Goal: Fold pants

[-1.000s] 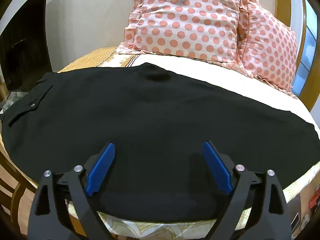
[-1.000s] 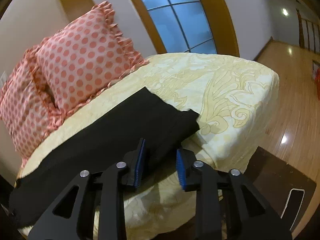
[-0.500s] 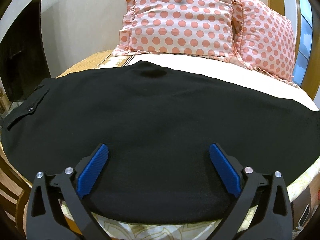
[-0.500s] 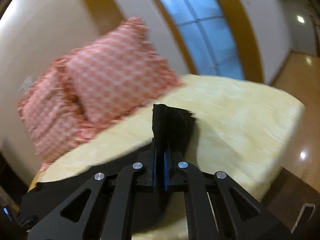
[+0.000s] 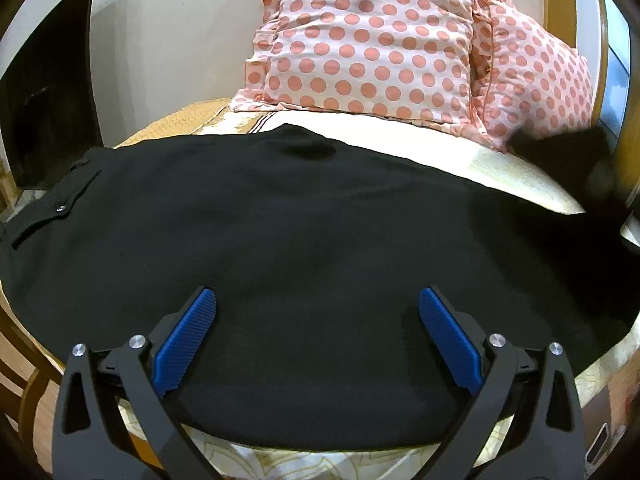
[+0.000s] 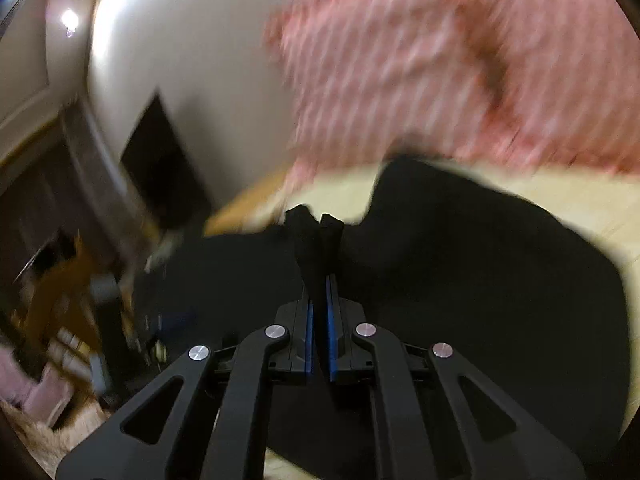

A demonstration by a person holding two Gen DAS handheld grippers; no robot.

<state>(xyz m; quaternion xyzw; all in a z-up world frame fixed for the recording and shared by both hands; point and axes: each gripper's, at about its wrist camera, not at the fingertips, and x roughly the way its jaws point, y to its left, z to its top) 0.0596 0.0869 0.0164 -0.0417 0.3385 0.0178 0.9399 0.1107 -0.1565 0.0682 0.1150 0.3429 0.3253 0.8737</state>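
Black pants (image 5: 304,216) lie spread across the bed, the waistband with a button at the left. My left gripper (image 5: 318,308) hovers over the near part of the cloth, jaws wide open, blue pads (image 5: 186,332) touching nothing. In the right wrist view, which is blurred by motion, my right gripper (image 6: 319,292) is shut on the pants' leg end (image 6: 316,232), a bunch of black fabric sticking up past the fingertips. The lifted leg trails over the rest of the pants (image 6: 460,264). A dark blur of that raised cloth (image 5: 568,156) shows at the right edge of the left wrist view.
Two pink polka-dot pillows (image 5: 372,36) lean against the wall at the head of the bed. The yellow patterned bedspread (image 5: 516,172) shows around the pants. A dark screen (image 5: 48,108) stands left of the bed, with cluttered furniture (image 6: 80,300) beyond.
My right gripper closed on the leg end, lifted it and swung it fast toward the waistband side. The left gripper widened slightly and stayed in place.
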